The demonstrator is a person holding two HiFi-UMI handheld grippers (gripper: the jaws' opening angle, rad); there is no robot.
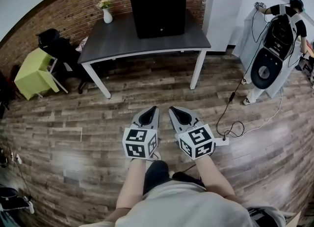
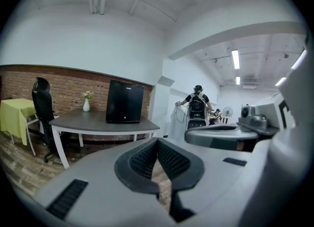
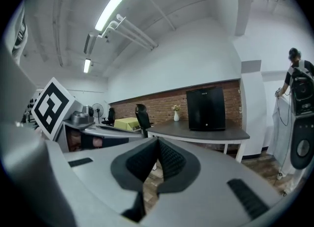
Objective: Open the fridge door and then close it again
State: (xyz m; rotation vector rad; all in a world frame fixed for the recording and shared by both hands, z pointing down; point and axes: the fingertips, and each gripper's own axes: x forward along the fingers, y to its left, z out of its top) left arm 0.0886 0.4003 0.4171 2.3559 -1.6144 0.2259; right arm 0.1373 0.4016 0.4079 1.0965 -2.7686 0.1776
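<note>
Fingers [image 2: 142, 161] together; fridge [image 1: 158, 7] stands upright, door [image 3: 206, 108] facing camera.

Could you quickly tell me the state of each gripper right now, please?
Left gripper: closed, holding nothing.
Right gripper: closed, holding nothing.

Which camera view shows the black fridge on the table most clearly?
The head view: the fridge appears largest there, with its top and front both visible. The left and right gripper views show it smaller, from lower down, mainly its front.
</note>
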